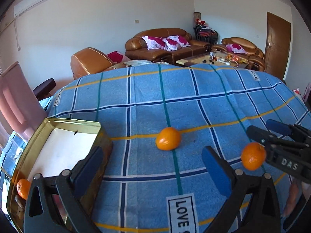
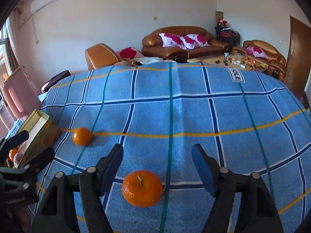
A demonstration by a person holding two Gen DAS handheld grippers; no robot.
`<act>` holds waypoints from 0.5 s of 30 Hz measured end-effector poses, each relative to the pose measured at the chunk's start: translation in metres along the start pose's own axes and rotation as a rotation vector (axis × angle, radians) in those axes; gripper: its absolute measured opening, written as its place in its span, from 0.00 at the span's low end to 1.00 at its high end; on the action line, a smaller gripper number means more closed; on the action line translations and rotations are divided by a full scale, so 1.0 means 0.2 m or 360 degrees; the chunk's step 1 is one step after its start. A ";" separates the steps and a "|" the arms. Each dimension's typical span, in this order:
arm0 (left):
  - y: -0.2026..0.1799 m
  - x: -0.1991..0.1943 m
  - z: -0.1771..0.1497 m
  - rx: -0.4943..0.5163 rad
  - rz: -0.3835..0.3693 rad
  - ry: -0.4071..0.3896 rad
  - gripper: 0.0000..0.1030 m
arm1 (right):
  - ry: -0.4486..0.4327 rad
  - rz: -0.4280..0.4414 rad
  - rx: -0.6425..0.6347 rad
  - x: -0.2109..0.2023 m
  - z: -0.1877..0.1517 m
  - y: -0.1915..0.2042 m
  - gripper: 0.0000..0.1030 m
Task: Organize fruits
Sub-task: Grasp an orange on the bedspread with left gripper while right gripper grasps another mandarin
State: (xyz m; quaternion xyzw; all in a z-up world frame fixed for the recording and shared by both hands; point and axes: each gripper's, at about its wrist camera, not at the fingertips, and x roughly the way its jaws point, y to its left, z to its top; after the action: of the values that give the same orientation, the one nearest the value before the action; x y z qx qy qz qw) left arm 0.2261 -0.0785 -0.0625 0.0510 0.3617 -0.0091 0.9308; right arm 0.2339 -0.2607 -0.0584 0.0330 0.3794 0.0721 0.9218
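Note:
Two loose mandarins lie on the blue checked cloth. The far one (image 1: 168, 141) shows in the right wrist view at the left (image 2: 82, 136). The near one (image 2: 142, 188) lies between the open fingers of my right gripper (image 2: 157, 156), untouched; it also shows in the left wrist view (image 1: 253, 156) beside the right gripper (image 1: 266, 130). My left gripper (image 1: 151, 159) is open and empty, its left finger (image 1: 88, 167) over the near right corner of a gold tin box (image 1: 58, 120). Another mandarin (image 1: 23, 188) lies in the tin's near left corner.
The tin (image 2: 37, 120) stands at the cloth's left edge, with a pink chair (image 1: 13, 101) behind it. Brown sofas (image 1: 165, 42) and a cluttered coffee table (image 1: 219, 58) are beyond the far edge.

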 end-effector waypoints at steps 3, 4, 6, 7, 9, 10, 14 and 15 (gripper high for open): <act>-0.01 0.08 0.00 0.0001 0.0031 0.0042 0.99 | 0.0079 0.0088 0.0012 0.00 -0.03 -0.02 0.54; -0.01 0.11 0.01 -0.0011 0.0033 0.0054 0.99 | 0.0116 0.0091 0.0007 0.02 -0.05 -0.03 0.54; 0.01 0.15 0.01 -0.0040 0.0017 0.0079 0.99 | 0.0145 0.0141 0.0007 0.02 -0.06 -0.03 0.54; 0.02 0.17 0.01 -0.0050 0.0008 0.0088 0.99 | 0.0150 0.0157 -0.0011 0.02 -0.07 -0.02 0.54; 0.03 0.21 0.02 -0.0053 0.0020 0.0101 0.99 | 0.0194 0.0177 -0.0058 0.04 -0.09 0.02 0.54; 0.04 0.23 0.02 -0.0062 0.0017 0.0110 0.97 | 0.0215 0.0187 -0.0088 0.05 -0.10 0.04 0.54; 0.05 0.28 0.03 -0.0096 -0.0033 0.0145 0.89 | 0.0268 0.0140 -0.0136 0.08 -0.13 0.06 0.48; 0.04 0.29 0.04 -0.0082 -0.0038 0.0137 0.87 | 0.0275 0.0147 -0.0128 0.09 -0.13 0.05 0.48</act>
State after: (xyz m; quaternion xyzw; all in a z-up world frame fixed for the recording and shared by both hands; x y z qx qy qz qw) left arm 0.2738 -0.0701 -0.0950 0.0231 0.4020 -0.0087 0.9153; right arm 0.2263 -0.2474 -0.0883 0.0070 0.4524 0.1322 0.8819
